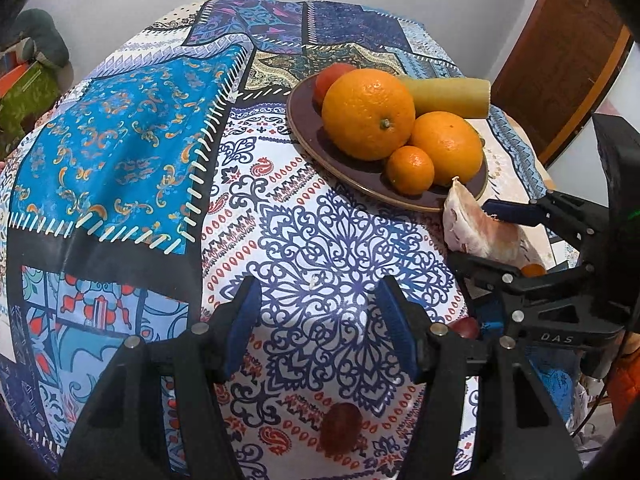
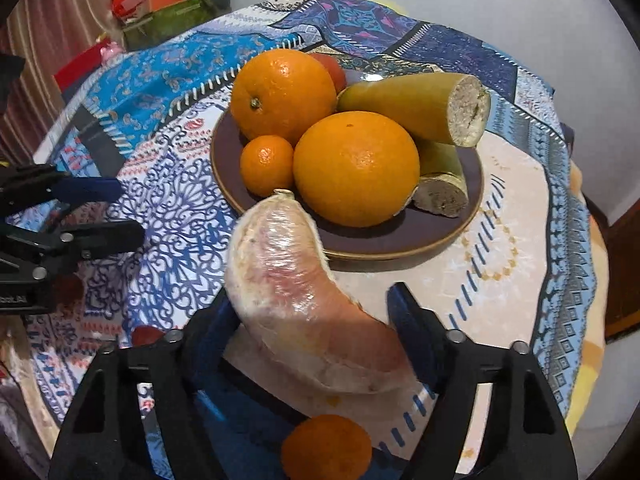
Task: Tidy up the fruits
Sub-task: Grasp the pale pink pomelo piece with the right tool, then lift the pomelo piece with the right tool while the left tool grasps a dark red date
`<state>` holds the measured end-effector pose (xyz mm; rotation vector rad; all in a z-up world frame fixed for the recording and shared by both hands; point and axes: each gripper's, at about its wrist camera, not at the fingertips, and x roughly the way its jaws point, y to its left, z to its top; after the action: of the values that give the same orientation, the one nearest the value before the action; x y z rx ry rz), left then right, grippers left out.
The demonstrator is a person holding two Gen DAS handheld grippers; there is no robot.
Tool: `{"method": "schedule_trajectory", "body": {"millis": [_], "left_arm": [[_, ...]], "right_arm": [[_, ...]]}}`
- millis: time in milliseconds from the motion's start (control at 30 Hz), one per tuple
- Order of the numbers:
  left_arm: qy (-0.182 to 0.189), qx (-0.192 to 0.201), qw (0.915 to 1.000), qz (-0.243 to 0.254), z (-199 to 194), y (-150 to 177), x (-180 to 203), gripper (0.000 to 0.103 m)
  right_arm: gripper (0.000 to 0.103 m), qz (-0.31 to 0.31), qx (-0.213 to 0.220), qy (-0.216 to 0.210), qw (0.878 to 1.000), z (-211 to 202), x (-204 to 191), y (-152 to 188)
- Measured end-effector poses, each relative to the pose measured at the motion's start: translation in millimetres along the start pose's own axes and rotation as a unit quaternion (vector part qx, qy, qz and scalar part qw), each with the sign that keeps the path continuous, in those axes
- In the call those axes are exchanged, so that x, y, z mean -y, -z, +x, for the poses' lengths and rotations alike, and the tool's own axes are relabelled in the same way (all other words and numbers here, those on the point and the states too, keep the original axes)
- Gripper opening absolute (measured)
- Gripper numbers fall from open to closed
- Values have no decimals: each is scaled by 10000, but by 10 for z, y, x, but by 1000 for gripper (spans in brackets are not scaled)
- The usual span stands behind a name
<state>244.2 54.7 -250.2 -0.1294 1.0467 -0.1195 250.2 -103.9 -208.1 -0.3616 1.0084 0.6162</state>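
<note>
A brown plate (image 2: 400, 240) holds two big oranges (image 2: 356, 168), a small mandarin (image 2: 266, 164), a red fruit (image 2: 330, 66) and two cut yellow-green pieces (image 2: 416, 104). My right gripper (image 2: 316, 320) is shut on a plastic-wrapped pomelo wedge (image 2: 304, 288), held just in front of the plate's near rim. It also shows in the left wrist view (image 1: 480, 228) at the plate (image 1: 304, 128). My left gripper (image 1: 320, 320) is open and empty above the tablecloth, left of the plate. A small mandarin (image 2: 326, 448) and a dark red fruit (image 1: 340, 426) lie on the table.
A patterned blue and white cloth (image 1: 120, 140) covers the round table. Another red fruit (image 1: 466, 326) lies near the right gripper. Boxes and clutter (image 2: 160, 12) stand beyond the table's far left edge. A wooden door (image 1: 560, 52) is at the right.
</note>
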Motion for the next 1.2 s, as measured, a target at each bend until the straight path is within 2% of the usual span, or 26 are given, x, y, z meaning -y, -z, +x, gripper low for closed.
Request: {"method": "schedule_trajectory", "body": {"millis": [133, 267, 567, 633, 767, 967, 1100, 1200], "left_arm": [[18, 51, 10000, 21, -79, 0, 44, 60], [74, 121, 9999, 56, -200, 10, 129, 60], [311, 77, 9990, 301, -329, 89, 490, 60], [400, 39, 9985, 377, -318, 124, 592, 52], [362, -80, 9979, 533, -236, 213, 753, 48], [254, -368, 9977, 505, -18, 301, 814, 37], [249, -296, 9977, 558, 12, 321, 855, 27], [250, -250, 9977, 586, 12, 332, 874, 26]], "right_arm": [[46, -69, 103, -26, 9999, -122, -55, 30], [38, 58, 330, 17, 9994, -309, -14, 51], [37, 722, 935, 85, 9930, -853, 350, 181], [37, 837, 1060, 108, 9908, -985, 432, 233], [37, 970, 1246, 141, 9873, -1163, 521, 297], [37, 1004, 1379, 91, 9853, -1295, 550, 380], [37, 1031, 1423, 49, 9844, -1312, 555, 397], [37, 1068, 1447, 2, 9837, -1304, 560, 396]]}}
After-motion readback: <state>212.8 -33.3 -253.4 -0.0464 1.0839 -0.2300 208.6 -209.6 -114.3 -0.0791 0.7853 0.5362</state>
